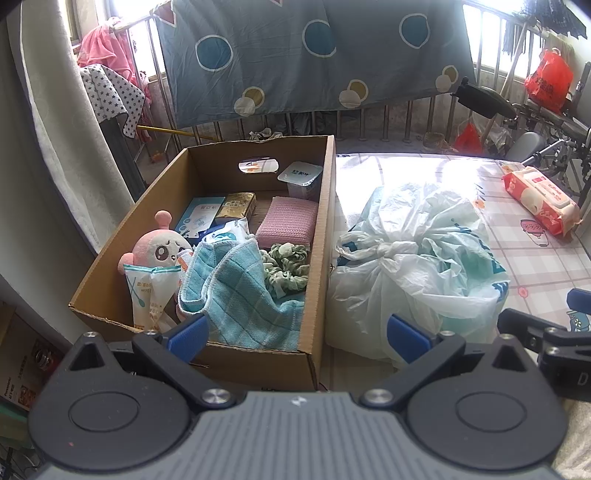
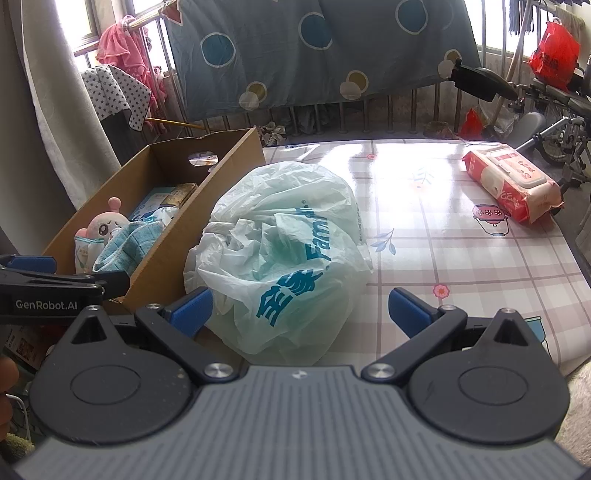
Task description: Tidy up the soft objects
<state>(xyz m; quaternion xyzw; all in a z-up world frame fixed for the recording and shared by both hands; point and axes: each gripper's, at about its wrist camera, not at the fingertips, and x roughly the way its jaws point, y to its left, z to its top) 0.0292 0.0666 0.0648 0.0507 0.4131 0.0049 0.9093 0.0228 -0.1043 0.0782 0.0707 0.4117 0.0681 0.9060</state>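
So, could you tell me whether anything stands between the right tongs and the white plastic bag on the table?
Nothing visible does. The right tongs are open, and the knotted white plastic bag lies directly ahead between their fingers, beside the brown cardboard box.

plastic bag [image 2: 284, 258] crowding cardboard box [image 1: 325, 236] wall, tablecloth [image 2: 461, 258] bare rightward — wipes pack [image 2: 513, 184] far corner

Sunlit room: dotted blue sheet [image 2: 317, 51] draped on a metal railing [image 2: 369, 110] straight ahead, grey curtain [image 1: 55, 147] far left, windows [image 2: 77, 22] behind.
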